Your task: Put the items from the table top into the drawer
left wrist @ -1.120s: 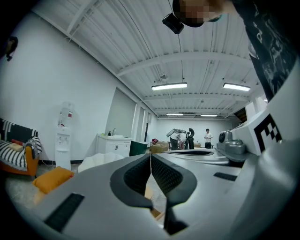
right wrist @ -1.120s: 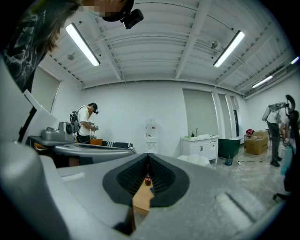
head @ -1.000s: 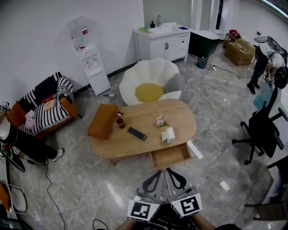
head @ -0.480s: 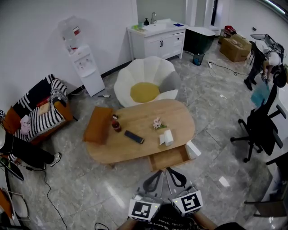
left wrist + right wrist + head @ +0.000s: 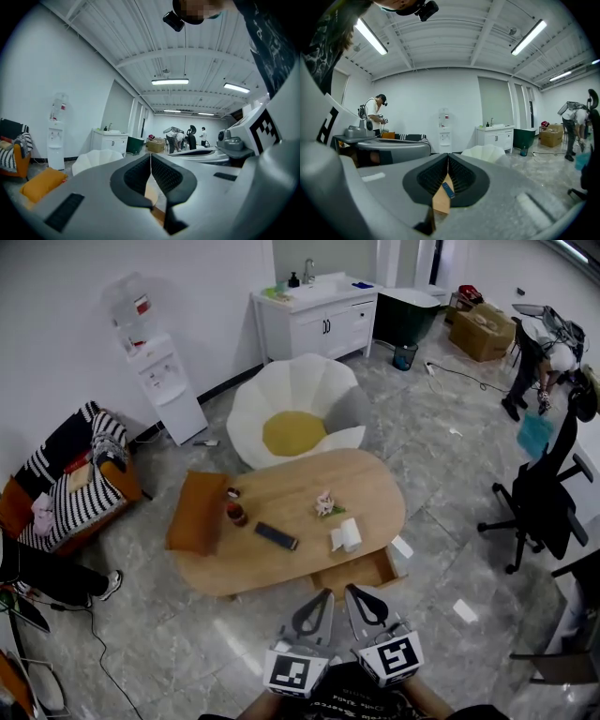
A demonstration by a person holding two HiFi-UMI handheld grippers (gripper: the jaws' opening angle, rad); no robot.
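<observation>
An oval wooden table (image 5: 375,486) carries a black remote (image 5: 276,536), a white paper roll (image 5: 346,535), a small pink flower piece (image 5: 324,503) and a red jar (image 5: 236,514). An orange cushion (image 5: 196,512) lies on its left end. Its drawer (image 5: 357,570) is pulled out at the near right, and I see nothing in it. My left gripper (image 5: 325,594) and right gripper (image 5: 350,590) are side by side just short of the drawer, both shut and holding nothing. In the right gripper view the remote (image 5: 448,190) shows through the gap below the closed jaws.
Behind the table is a white petal chair (image 5: 309,390) with a yellow seat. A water dispenser (image 5: 156,376), a white sink cabinet (image 5: 314,320) and a striped sofa (image 5: 66,486) line the back and left. At the right are a black office chair (image 5: 544,507) and a person (image 5: 542,352).
Both shut grippers have moved forward toward the table, side by side. The table and open drawer now sit closer to them in the head view.
</observation>
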